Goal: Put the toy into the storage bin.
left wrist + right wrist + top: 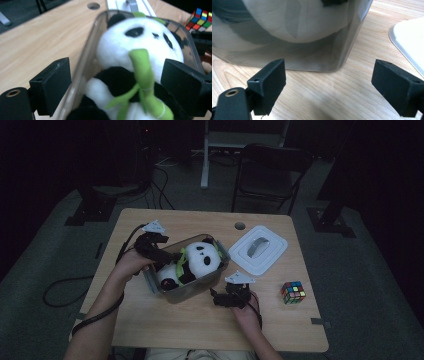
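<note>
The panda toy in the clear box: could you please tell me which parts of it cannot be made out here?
- High view: the panda toy's lower body, hidden by the left tongs and darkness.
- Left gripper view: its legs, cut off by the bottom edge.
- Right gripper view: its shape, blurred behind the clear box's wall.

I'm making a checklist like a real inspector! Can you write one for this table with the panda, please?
Surface: wooden table with a round hole.
Job's things: panda in clear box; white lid lies beside it.
Clutter: cube.
Grippers: left gripper open astride the box's wall and the panda; right gripper open, just short of the box.
Cables: black cable along the left arm, more on the floor.
Surroundings: dark room, chair, stands.
</note>
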A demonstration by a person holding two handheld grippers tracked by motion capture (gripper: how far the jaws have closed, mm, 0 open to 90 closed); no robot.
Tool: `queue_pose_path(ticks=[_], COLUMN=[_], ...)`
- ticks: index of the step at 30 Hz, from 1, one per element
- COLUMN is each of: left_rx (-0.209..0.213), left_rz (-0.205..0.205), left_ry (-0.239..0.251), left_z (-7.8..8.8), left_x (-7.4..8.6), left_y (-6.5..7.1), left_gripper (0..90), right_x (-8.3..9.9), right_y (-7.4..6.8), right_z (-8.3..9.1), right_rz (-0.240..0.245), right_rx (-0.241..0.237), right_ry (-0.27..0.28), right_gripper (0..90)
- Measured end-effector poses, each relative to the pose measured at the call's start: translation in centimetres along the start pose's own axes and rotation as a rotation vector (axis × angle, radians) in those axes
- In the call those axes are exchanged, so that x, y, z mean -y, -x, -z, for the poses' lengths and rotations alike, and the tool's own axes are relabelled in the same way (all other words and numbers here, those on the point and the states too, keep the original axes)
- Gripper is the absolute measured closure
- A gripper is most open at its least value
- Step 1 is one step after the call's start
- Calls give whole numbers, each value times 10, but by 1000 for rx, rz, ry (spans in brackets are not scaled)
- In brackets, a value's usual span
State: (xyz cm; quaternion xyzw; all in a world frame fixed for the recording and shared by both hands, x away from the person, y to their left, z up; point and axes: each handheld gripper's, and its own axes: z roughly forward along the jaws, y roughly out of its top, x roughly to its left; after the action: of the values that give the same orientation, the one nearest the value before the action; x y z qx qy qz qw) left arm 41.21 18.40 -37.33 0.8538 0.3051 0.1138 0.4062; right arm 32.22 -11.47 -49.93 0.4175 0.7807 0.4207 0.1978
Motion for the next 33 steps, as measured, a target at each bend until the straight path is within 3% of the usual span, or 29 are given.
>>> queue_pose_path(ticks=[2, 5, 7, 8, 10, 15, 16, 17, 20, 25, 33], left_rx=[-17, -34, -75, -73, -89, -167, -168, -177, -195, -225, -250], left_rz=[0, 21, 28, 54, 60, 111, 121, 136, 147, 184, 240], left_ry=[11, 41, 89, 112, 120, 102, 100, 130, 129, 140, 117], left_z=[1, 2, 2, 1, 0, -6, -7, -9, -13, -21, -35], left_x=[0, 0, 1, 1, 2, 11, 14, 20, 30, 47, 74], left_y=[-6, -18, -25, -33, -37, -59, -63, -72, -83, -94, -110], left_gripper=[12, 11, 11, 11, 11, 10, 10, 11, 11, 11, 11], right_x=[0, 0, 1, 1, 1, 2, 2, 2, 2, 2, 2], right_y=[0, 0, 0, -1, -1, 0, 0, 1, 2, 2, 2], right_z=[0, -2, -2, -2, -2, -3, -3, -3, -3, -2, -3], right_rz=[1, 2, 4, 4, 2, 4, 8, 4, -6, -7, -3], right_rx=[-3, -8, -14, -15, -19, -21, -20, -24, -33, -36, -36], right_ry=[-3, -7, -9, -10, -9, -11, -16, -14, -13, -10, -16], right_gripper=[118, 118, 118, 118, 118, 118, 119, 119, 120, 119, 120])
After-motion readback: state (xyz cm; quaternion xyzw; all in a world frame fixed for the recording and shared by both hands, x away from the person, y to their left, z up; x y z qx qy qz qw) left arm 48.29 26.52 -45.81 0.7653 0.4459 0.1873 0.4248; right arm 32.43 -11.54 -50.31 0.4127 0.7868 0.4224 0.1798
